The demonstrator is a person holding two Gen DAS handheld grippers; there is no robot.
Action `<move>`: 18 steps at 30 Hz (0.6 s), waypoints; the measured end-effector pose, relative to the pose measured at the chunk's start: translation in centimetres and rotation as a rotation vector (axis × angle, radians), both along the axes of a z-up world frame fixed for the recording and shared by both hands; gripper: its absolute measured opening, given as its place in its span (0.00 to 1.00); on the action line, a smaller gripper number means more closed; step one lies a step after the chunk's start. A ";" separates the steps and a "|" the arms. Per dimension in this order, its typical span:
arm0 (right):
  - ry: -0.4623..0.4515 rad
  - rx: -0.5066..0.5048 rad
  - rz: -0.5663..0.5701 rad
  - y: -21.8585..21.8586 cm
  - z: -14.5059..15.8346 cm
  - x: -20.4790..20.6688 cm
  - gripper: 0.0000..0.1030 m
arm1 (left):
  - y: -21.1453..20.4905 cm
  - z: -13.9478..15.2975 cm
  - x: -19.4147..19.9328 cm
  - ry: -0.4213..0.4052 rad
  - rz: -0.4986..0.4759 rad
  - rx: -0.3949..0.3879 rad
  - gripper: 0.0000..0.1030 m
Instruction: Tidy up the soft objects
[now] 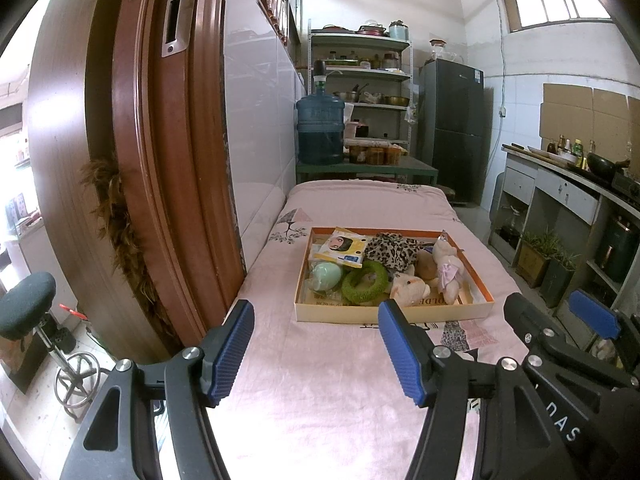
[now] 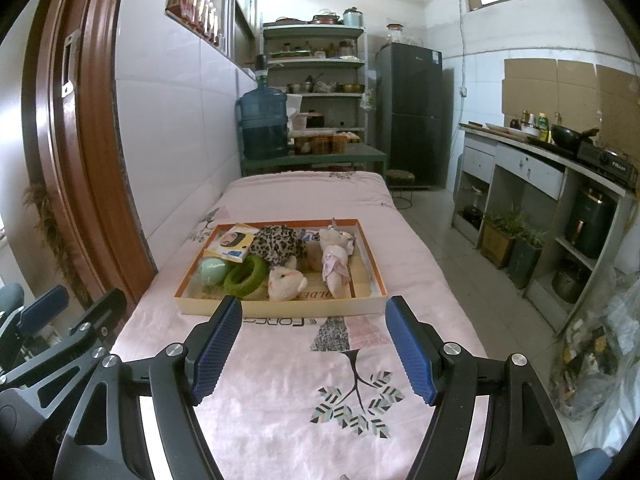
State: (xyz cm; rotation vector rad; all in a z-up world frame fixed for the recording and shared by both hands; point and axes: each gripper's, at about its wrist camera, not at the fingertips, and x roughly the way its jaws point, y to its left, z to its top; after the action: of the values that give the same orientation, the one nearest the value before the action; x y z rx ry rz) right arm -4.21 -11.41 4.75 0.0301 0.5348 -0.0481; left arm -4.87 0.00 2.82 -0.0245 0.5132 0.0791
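A shallow cardboard tray (image 2: 280, 307) with an orange inner rim is seen lying on a pink bedspread (image 2: 280, 380), towards the middle of the bed. The soft objects are gathered inside it. Two light plush animals are counted: one pale plush with a lilac bow (image 2: 335, 258) lying lengthwise towards the right side of the tray, and one pinkish plush head (image 2: 285, 279) near the front wall. One green fuzzy ring (image 2: 245, 273) is placed just left of that head, and one mint-green egg-shaped item (image 2: 215, 271) lies beside the ring at the left front corner. One leopard-print fabric piece (image 2: 278, 244) is bunched behind the ring, and one yellow packet with a cartoon face (image 2: 237, 242) is set at the back left. A brownish soft item is partly hidden between the plush animals and cannot be identified.

The left gripper (image 1: 316, 354) is held above the near part of the bedspread, its blue pads spread wide with nothing between them. The right gripper (image 2: 314, 354) is likewise held wide apart and empty, short of the tray's front wall.

Further out, one blue water bottle (image 2: 264, 122) is seen on a green stand beyond the bed, one dark refrigerator (image 2: 412, 116) beside a metal shelf (image 2: 316, 60), and a wooden door frame (image 1: 160, 160) at the left.
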 end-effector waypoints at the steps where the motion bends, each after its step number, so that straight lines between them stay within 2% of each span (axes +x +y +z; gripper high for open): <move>1: 0.000 0.000 0.000 0.0 0.0 0.0 0.73 | 0.0 0.0 0.0 -0.001 0.000 0.000 0.63; 18: 0.002 0.003 0.001 0.1 0.0 0.1 0.73 | -0.1 0.0 -0.1 0.001 0.000 -0.001 0.63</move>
State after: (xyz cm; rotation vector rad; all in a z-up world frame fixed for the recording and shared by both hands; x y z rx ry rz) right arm -4.14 -11.27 4.77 0.0324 0.5368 -0.0467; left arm -4.94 -0.07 2.85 -0.0257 0.5147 0.0791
